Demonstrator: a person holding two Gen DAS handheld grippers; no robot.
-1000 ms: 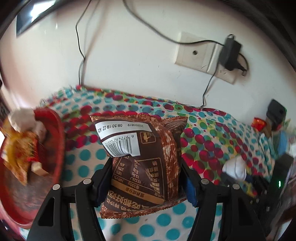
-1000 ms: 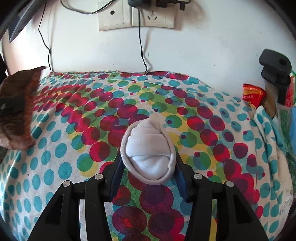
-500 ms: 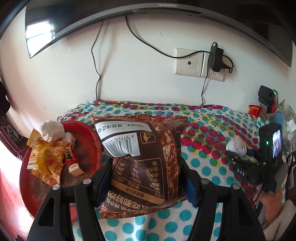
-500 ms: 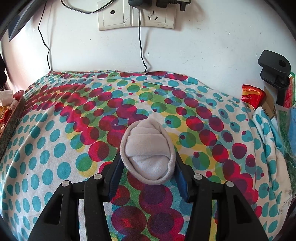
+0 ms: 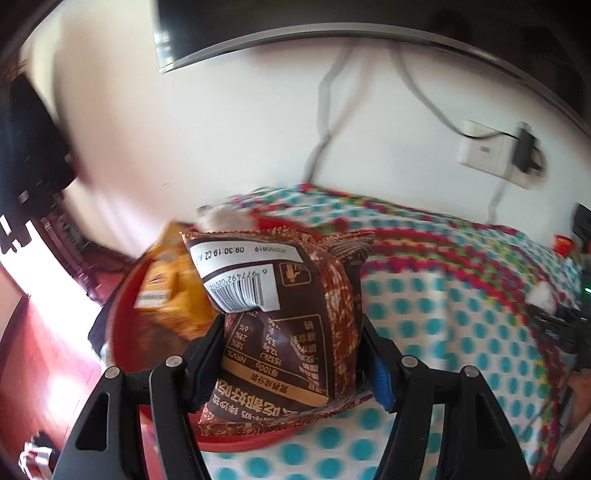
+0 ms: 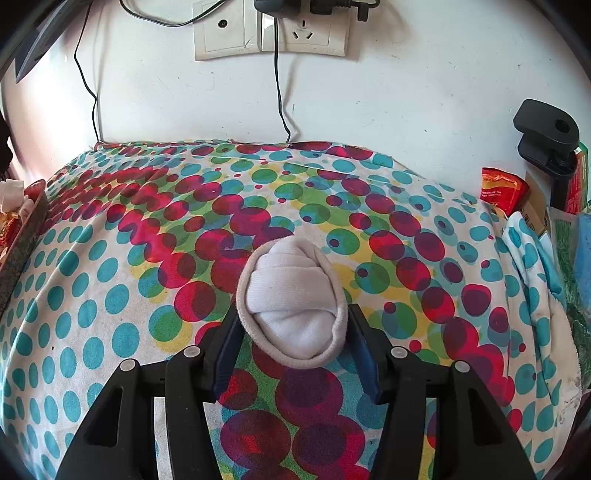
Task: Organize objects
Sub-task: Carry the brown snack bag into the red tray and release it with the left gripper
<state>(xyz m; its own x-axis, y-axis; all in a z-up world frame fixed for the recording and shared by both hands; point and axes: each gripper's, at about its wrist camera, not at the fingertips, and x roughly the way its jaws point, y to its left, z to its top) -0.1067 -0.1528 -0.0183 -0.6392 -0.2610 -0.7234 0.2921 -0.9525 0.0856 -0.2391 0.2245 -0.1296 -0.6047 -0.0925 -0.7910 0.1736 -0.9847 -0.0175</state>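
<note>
My left gripper is shut on a brown snack packet with a white barcode label and holds it over the near part of a red tray. The tray holds an orange packet and a white bundle. My right gripper is shut on a rolled white sock just above the polka-dot tablecloth. The sock and right gripper also show far right in the left wrist view. The tray's edge shows at the far left of the right wrist view.
Wall sockets with plugged cables sit above the table's back edge. A black clamp, a red packet and other items crowd the right side. A dark monitor hangs on the wall. The table's left edge drops to a red floor.
My left gripper has swung left with the brown packet, so the tray now lies right under it; the view is blurred by motion. The right gripper and sock have hardly moved.
</note>
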